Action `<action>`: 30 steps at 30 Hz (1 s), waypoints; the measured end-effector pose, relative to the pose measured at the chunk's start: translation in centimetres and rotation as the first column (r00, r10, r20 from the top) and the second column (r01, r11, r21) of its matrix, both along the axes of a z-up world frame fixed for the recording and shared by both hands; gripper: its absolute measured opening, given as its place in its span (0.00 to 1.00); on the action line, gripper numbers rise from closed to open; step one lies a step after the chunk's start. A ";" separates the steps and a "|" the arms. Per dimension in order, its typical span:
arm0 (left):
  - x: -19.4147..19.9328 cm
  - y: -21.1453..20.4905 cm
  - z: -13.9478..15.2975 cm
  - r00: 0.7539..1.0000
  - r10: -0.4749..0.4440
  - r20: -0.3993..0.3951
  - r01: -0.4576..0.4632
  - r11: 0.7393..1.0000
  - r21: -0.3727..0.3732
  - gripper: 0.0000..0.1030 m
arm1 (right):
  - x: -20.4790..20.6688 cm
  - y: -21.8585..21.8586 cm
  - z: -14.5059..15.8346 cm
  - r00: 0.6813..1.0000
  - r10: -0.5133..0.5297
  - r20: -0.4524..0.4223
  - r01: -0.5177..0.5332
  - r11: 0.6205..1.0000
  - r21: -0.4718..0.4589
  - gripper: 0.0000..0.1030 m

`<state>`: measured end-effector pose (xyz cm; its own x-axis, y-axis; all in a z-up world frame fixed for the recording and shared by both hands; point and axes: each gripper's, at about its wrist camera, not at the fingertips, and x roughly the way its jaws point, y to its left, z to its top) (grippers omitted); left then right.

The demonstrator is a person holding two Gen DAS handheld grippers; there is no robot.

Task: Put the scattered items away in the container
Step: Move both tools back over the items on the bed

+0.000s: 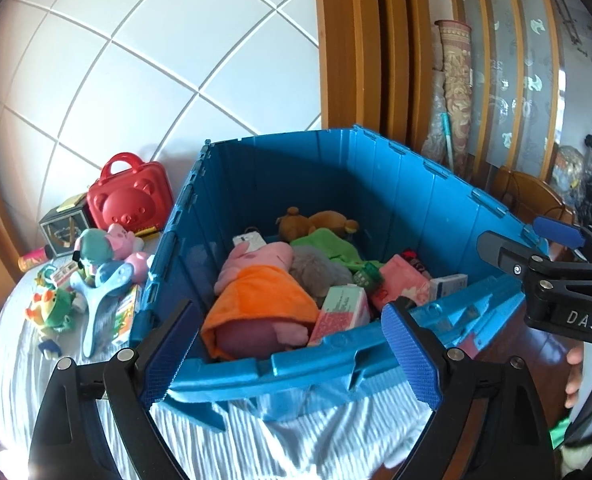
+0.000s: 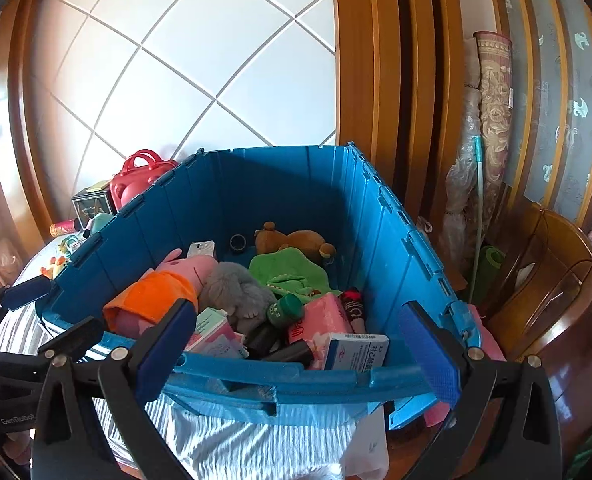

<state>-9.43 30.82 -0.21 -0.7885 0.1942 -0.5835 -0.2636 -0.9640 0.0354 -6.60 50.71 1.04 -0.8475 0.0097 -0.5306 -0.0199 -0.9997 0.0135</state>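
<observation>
A blue crate [image 1: 335, 354] stands on a striped white cloth, with a pink pig plush in orange [image 1: 256, 296], a brown bear [image 1: 315, 220], a green cloth [image 1: 327, 244], a grey plush [image 2: 232, 288] and small boxes [image 2: 355, 354] inside. Loose items lie left of it: a red bear case [image 1: 130, 194], a black cube box [image 1: 62, 224], a teal plush [image 1: 94, 246], a blue plastic toy [image 1: 104, 292] and a green-yellow duck plush [image 1: 50, 308]. My left gripper [image 1: 290, 350] hangs open before the crate's near rim, holding nothing. My right gripper [image 2: 296, 352] is open and bare at the rim's right end.
White tiled wall rises behind the crate. Wooden door frames [image 1: 355, 60] and a rolled carpet [image 1: 455, 80] stand at the right, with a wooden cabinet [image 2: 543, 280] beyond the crate's right side. A person's fingers [image 1: 579, 376] show at the right edge.
</observation>
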 end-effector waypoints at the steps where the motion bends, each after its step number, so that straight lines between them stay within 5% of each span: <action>1: 0.5 -0.7 0.0 1.000 -0.003 -0.001 0.003 1.000 0.002 0.91 | 0.5 -0.6 0.0 1.000 0.002 -0.005 -0.002 1.000 0.000 1.00; 17: 8.7 -14.3 -2.5 0.997 -0.037 0.061 0.036 0.999 0.018 0.91 | 10.0 -16.2 -2.6 0.998 -0.062 0.018 0.062 0.997 -0.035 1.00; 30: 11.3 -26.7 -7.8 0.980 0.096 0.175 -0.095 0.995 -0.018 0.91 | 11.4 -29.7 -9.1 0.983 0.085 0.162 -0.075 0.995 -0.063 1.00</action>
<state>1.84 4.16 -8.00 -0.6886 0.1163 -0.7158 -0.1732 -0.9849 0.0066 4.83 21.00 -8.10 -0.7457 -0.0886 -0.6603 0.0533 -0.9959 0.0735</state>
